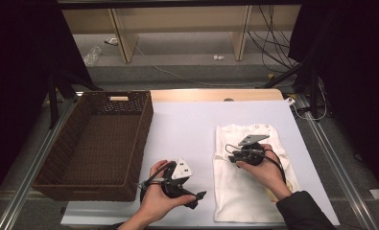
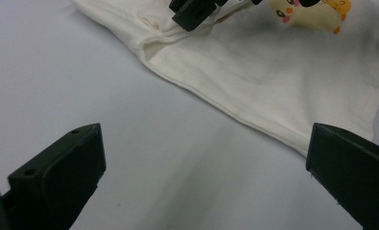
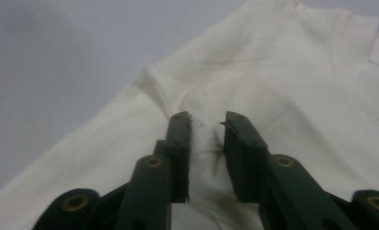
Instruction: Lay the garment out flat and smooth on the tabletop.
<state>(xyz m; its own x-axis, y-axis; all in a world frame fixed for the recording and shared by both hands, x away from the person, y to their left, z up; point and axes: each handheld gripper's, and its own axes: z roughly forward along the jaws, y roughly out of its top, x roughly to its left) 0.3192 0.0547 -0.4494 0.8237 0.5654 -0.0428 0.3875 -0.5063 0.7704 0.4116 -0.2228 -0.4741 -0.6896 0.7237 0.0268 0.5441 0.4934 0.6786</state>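
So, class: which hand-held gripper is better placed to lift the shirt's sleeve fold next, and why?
Probably the right hand-held gripper: its jaws already straddle a pinch of the shirt. The left hand-held gripper is wide open over bare table beside it.

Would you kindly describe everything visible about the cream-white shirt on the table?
The cream-white cotton-looking T-shirt lies folded into a long strip on the white table, right of centre, collar end away from the person. A yellow cartoon print shows. The right gripper pinches a raised fold near its left edge.
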